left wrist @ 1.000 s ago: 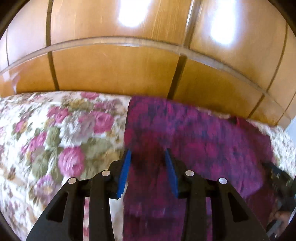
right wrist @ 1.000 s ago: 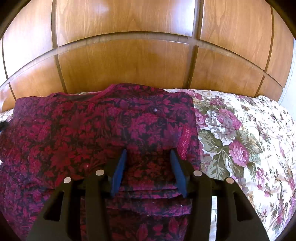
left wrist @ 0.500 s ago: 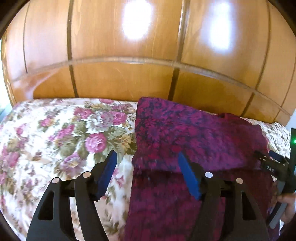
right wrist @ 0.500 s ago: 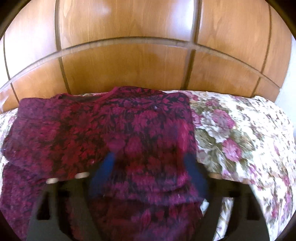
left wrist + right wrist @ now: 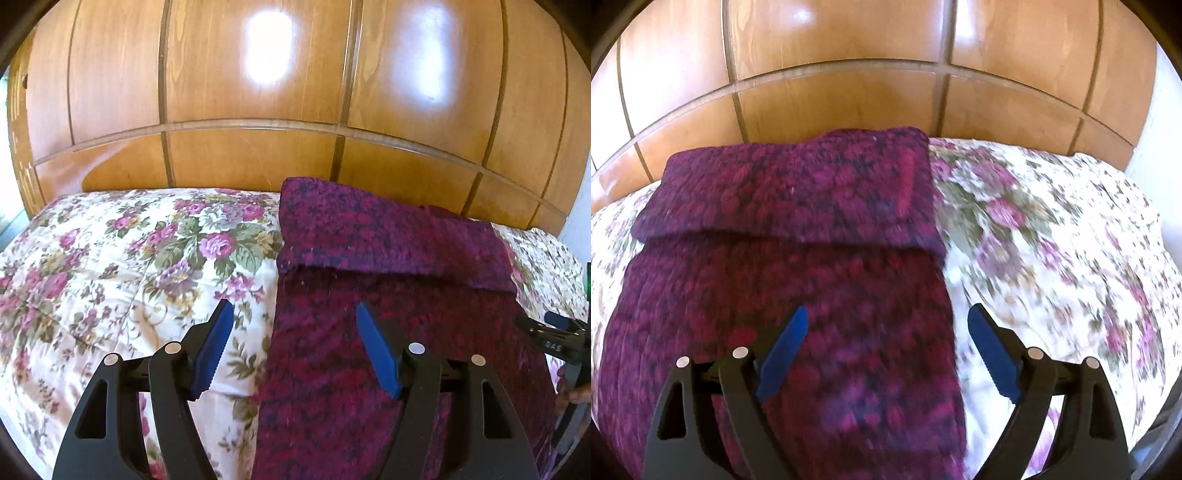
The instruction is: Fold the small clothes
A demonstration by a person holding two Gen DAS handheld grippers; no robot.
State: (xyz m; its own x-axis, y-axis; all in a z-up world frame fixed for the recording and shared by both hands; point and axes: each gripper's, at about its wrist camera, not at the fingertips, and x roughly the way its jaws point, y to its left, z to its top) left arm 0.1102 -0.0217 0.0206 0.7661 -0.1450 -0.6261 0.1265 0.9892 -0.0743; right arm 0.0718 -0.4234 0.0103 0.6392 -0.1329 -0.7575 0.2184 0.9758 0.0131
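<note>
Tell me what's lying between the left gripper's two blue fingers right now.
Nothing is held: in the left wrist view, the open left gripper frames bare floral bedspread and the purple garment's left edge.

The only lettering is on the black body of the right gripper (image 5: 557, 341), at the right edge of the left wrist view, beside the purple garment (image 5: 388, 295). White letters there read roughly "DAS", cut off and hard to confirm.

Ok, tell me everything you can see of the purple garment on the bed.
The purple garment is a soft fabric in a dark magenta and red floral print. It lies flat on the flowered bedspread, its far end folded back into a band that nearly reaches the wooden headboard. Both sides run straight. Nothing grips it: both tongs hang open above its side edges.
</note>
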